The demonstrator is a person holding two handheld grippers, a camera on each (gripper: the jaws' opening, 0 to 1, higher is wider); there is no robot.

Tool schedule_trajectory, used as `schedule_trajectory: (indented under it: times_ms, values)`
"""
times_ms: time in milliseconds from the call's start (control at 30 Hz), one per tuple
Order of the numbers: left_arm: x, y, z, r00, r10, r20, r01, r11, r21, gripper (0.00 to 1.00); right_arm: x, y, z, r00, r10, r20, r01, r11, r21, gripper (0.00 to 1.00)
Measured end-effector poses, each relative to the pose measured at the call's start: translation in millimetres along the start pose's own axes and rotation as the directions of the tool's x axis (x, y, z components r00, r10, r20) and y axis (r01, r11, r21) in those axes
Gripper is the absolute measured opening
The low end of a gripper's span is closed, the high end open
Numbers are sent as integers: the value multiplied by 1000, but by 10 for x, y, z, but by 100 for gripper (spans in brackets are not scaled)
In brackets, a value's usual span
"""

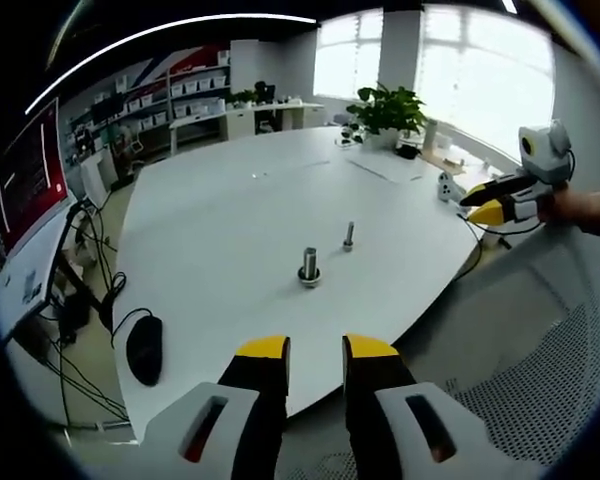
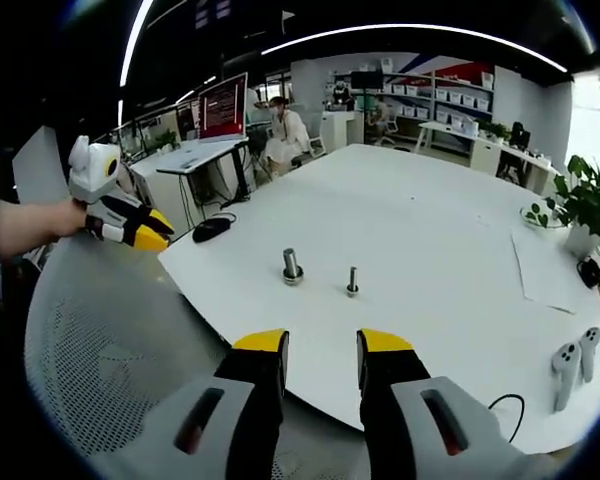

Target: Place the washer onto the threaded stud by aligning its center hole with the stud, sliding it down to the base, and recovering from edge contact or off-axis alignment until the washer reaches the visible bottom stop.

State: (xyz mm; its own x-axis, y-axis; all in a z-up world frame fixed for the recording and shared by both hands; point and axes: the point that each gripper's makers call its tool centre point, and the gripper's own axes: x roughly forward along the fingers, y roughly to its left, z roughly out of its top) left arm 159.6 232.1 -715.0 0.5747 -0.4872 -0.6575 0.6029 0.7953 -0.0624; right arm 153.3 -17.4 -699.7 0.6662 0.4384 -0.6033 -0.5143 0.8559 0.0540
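Two small metal parts stand upright mid-table on the white table [image 1: 230,210] [image 2: 430,210]. The thicker threaded stud [image 1: 309,266] [image 2: 292,265] has a wider ring at its foot; whether that ring is the washer is too small to tell. Beside it stands a thinner bolt [image 1: 348,236] [image 2: 352,281]. My left gripper [image 1: 317,350] hangs open off the table's near edge, nothing between its jaws; it also appears in the right gripper view, left gripper [image 2: 145,232], held by a hand. My right gripper [image 2: 323,345] is open and empty too, seen from the side as right gripper [image 1: 483,207].
A black mouse [image 1: 145,348] [image 2: 210,228] lies near the table edge. A potted plant [image 1: 388,108] [image 2: 590,205], white controllers [image 2: 570,365] and paper sheets [image 2: 545,270] sit farther off. A mesh chair [image 1: 540,370] [image 2: 100,340] is under the grippers. A person [image 2: 285,135] sits beyond.
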Motion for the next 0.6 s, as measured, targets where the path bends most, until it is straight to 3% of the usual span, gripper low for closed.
schedule_trajectory:
  times_ms: [600]
  values:
    - [14,2,-28,1000,2,-18,-2,1000,-6,19,4,-14,-18,1000,1,-9,-1,1000,3,30]
